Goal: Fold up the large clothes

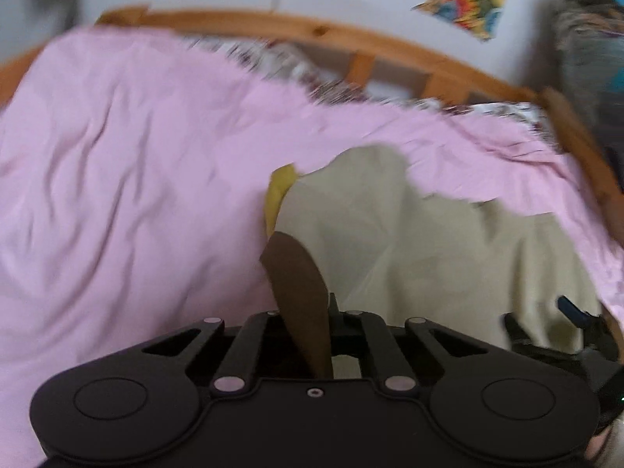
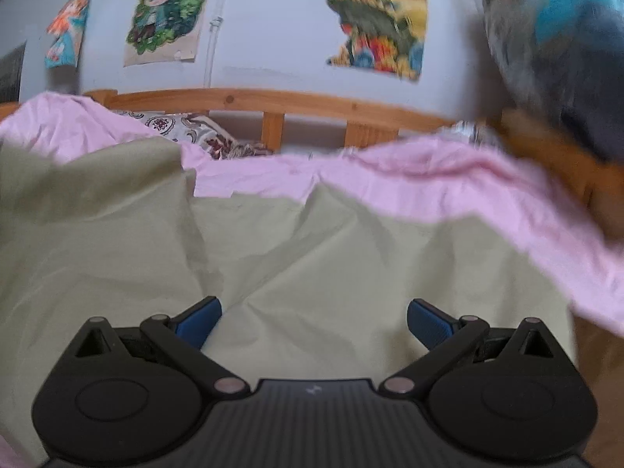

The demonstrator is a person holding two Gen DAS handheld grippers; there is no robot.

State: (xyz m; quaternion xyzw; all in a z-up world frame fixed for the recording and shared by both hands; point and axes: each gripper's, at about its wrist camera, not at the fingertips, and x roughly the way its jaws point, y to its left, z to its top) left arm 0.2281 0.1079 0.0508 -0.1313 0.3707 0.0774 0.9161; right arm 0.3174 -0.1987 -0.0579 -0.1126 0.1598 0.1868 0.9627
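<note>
A home bedroom, likely a child's. Ahead of the right claw a wooden bed frame [image 2: 273, 101] with slats borders a pink sheet [image 2: 429, 179] and a patterned pillow [image 2: 187, 124]; beyond it, cartoon posters [image 2: 163, 11] hang on the pale wall [image 2: 273, 39]

The garment [image 2: 312, 257] is a large, pale khaki-green piece of thin cloth, spread out and creased into broad folds. It lies on a pink sheet [image 1: 117, 163], which shows past its far edge. One edge is turned up [image 1: 296, 292], showing a brown underside and a strip of yellow [image 1: 279, 191] beside it.
</note>
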